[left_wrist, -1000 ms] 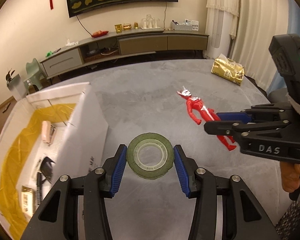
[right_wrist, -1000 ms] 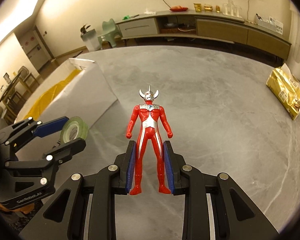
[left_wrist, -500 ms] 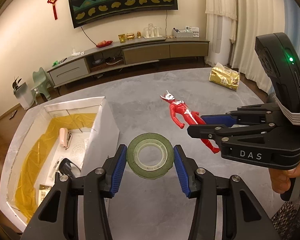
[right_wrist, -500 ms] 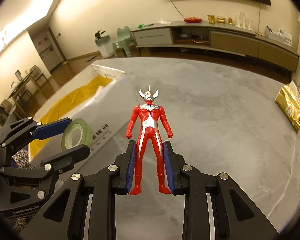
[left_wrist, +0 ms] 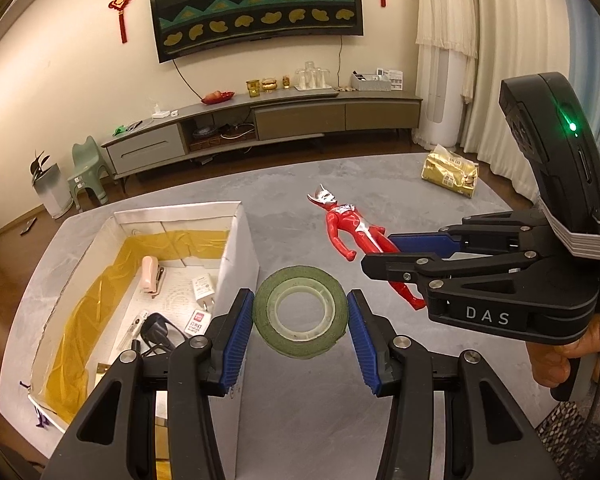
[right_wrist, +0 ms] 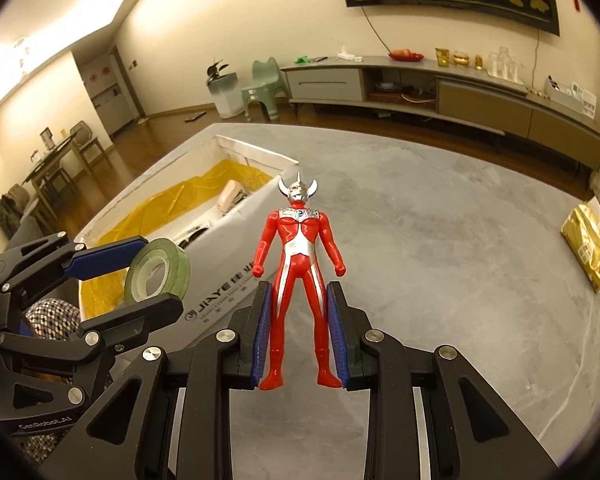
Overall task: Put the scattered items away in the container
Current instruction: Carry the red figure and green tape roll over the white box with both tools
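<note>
A roll of green tape [left_wrist: 300, 312] is clamped in the left gripper [left_wrist: 300, 334] at lower centre, beside the white box [left_wrist: 236, 256] at left. A red hero figure [right_wrist: 300, 276] is gripped by its legs in the right gripper [right_wrist: 300, 340]. Crowding over the box could cause the two grippers to collide.

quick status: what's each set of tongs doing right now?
Left tongs: closed on the green tape roll, held in the air.
Right tongs: closed on the legs of the red toy figure.
</note>
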`<state>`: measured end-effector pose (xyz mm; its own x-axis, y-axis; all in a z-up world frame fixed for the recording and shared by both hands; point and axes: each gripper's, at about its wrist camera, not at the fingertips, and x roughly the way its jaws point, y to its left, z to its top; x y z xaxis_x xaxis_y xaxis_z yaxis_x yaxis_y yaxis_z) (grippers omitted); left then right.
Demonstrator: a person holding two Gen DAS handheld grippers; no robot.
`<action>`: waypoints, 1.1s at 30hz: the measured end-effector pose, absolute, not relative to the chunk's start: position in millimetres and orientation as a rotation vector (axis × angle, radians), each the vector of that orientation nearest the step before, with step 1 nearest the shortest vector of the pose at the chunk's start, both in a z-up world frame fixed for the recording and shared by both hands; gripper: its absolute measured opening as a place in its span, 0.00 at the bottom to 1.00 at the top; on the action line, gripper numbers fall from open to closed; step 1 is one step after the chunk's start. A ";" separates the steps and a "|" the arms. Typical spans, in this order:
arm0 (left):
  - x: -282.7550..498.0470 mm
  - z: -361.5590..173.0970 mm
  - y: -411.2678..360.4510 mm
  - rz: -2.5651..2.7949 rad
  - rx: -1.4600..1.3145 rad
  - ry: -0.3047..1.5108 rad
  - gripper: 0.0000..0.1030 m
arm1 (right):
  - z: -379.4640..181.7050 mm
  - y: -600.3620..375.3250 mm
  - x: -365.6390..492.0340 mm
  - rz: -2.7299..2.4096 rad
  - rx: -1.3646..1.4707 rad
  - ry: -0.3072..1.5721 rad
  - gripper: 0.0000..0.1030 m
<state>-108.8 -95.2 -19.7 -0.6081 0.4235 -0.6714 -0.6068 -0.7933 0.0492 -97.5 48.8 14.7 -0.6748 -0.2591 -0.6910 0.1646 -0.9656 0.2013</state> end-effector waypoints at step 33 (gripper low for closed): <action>-141.7 -12.3 -188.8 2.399 -0.892 0.137 0.47 | 31.4 -22.5 -117.8 -2.664 1.106 -0.012 0.28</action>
<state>-141.7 -188.8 -12.3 -0.6150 0.4773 -0.6276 -0.5455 -0.8323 -0.0985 -117.8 -22.5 31.4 -0.6781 -0.2383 -0.6953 0.2320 -0.9670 0.1052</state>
